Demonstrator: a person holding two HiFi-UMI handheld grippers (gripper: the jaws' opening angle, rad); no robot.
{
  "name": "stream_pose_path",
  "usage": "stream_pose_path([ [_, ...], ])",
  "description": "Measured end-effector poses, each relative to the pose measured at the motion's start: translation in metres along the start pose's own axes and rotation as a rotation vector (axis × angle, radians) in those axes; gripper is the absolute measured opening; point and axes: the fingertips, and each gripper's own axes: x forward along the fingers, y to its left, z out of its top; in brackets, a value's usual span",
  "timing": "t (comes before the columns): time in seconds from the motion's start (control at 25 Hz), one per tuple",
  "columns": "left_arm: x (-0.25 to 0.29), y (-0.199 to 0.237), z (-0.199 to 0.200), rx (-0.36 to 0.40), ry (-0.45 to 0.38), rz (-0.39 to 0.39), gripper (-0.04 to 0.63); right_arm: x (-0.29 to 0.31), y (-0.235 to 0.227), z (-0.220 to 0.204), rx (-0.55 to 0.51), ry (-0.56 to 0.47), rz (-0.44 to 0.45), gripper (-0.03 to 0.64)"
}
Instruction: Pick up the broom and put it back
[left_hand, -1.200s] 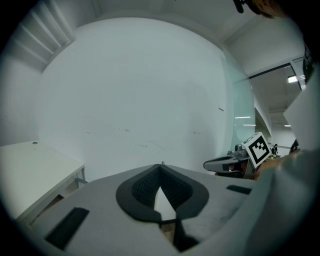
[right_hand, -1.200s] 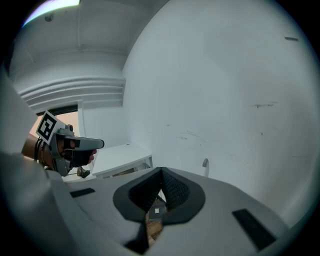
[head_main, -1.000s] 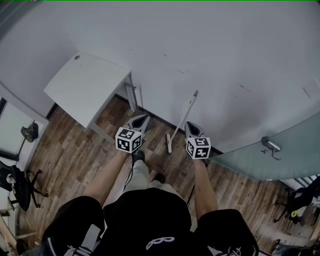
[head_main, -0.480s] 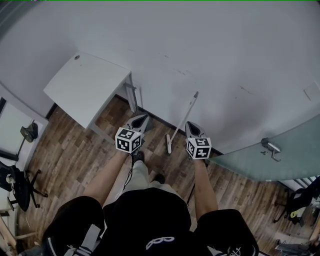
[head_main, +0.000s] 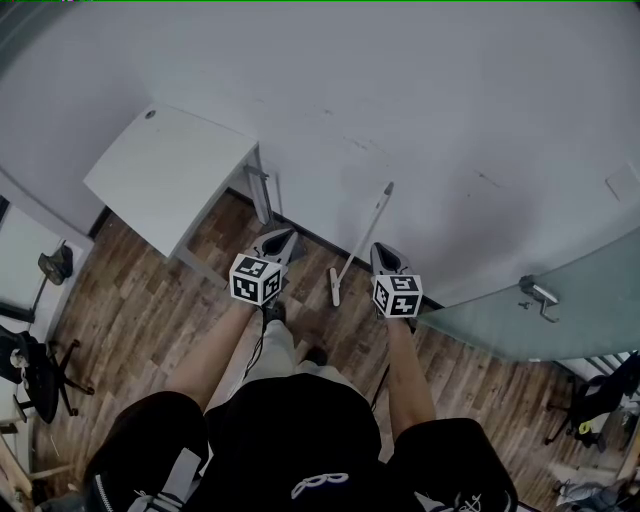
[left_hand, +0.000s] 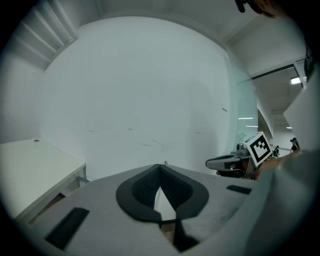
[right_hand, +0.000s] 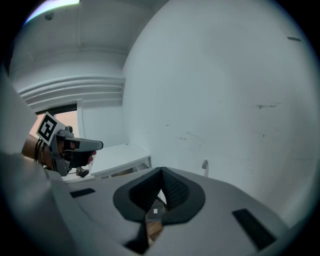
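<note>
The broom (head_main: 360, 240) leans against the white wall, its handle top up right and its head (head_main: 336, 290) on the wooden floor. It stands between my two grippers and touches neither. My left gripper (head_main: 281, 243) is held to its left, jaws shut and empty. My right gripper (head_main: 382, 258) is just right of the handle, also shut and empty. The left gripper view has the closed jaws (left_hand: 160, 166) facing the wall, with the broom's handle tip (left_hand: 165, 163) just above them. The right gripper view has its closed jaws (right_hand: 162, 170) and the handle top (right_hand: 205, 165) to their right.
A white desk (head_main: 170, 175) stands against the wall at the left. A frosted glass door (head_main: 560, 310) with a metal handle (head_main: 536, 293) is at the right. Office chairs (head_main: 40, 370) sit at the far left. My legs and feet are below the grippers.
</note>
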Motion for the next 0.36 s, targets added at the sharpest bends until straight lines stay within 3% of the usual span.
stream_pose_path([
  [0.36, 0.0078, -0.0039, -0.0028, -0.006, 0.006, -0.002, 0.017, 0.0035, -0.0057, -0.004, 0.011, 0.004, 0.005, 0.023],
])
